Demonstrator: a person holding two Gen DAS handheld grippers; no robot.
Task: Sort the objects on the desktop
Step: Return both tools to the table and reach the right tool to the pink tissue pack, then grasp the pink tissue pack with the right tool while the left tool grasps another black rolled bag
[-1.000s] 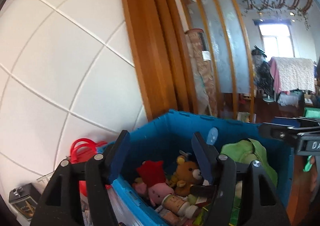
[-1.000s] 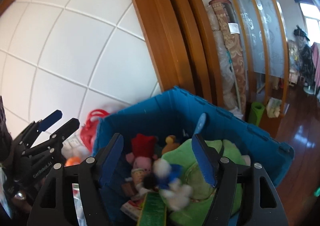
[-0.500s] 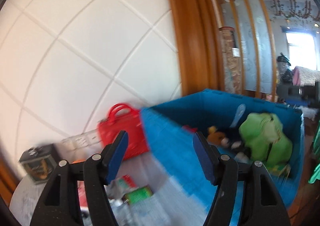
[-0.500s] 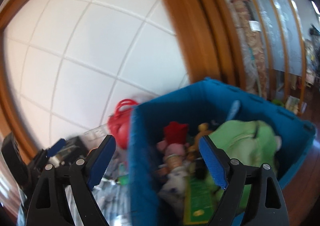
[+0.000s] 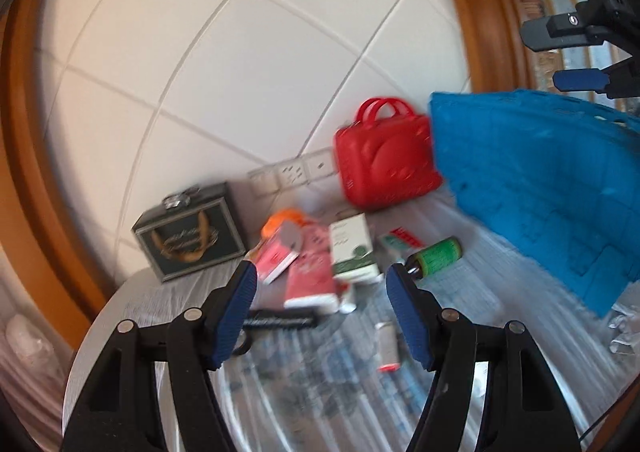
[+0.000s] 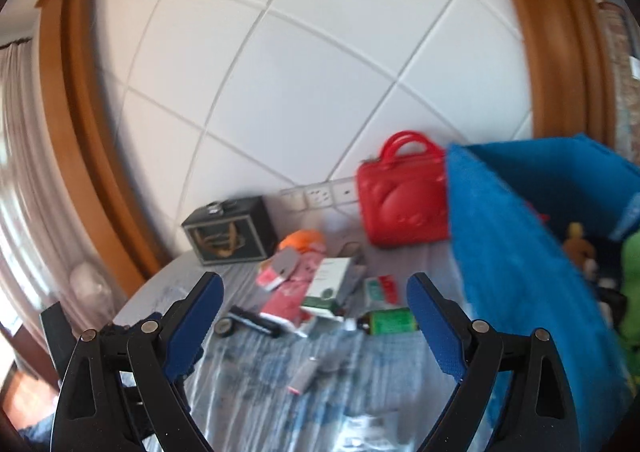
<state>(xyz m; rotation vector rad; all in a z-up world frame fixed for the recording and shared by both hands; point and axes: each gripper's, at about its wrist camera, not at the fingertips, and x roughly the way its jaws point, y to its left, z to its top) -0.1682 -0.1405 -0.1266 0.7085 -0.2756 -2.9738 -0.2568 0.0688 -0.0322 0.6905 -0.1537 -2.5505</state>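
A heap of small items lies mid-table: a pink packet (image 5: pixel 310 272) (image 6: pixel 292 288), a white and green box (image 5: pixel 352 248) (image 6: pixel 330 284), a green bottle (image 5: pixel 436 254) (image 6: pixel 390 322), an orange thing (image 5: pixel 282 219) (image 6: pixel 302 240) and a black flat object (image 5: pixel 280 320) (image 6: pixel 250 322). A blue crate (image 5: pixel 540 187) (image 6: pixel 516 264) stands at the right, with plush toys (image 6: pixel 580 248) inside. My left gripper (image 5: pixel 320 312) is open and empty above the near table. My right gripper (image 6: pixel 314 320) is open and empty, also short of the heap.
A red toy case (image 5: pixel 386 159) (image 6: pixel 404 203) stands against the tiled wall beside the crate. A dark box (image 5: pixel 192 232) (image 6: pixel 232 232) stands at the back left. Wall sockets (image 5: pixel 292 171) sit behind the heap. A small tube (image 5: pixel 388 348) (image 6: pixel 304 372) lies on the patterned cloth.
Both views have swung left and down from the crate's inside to the table. The heap of items and the dark box have come into sight. Both grippers stay open.
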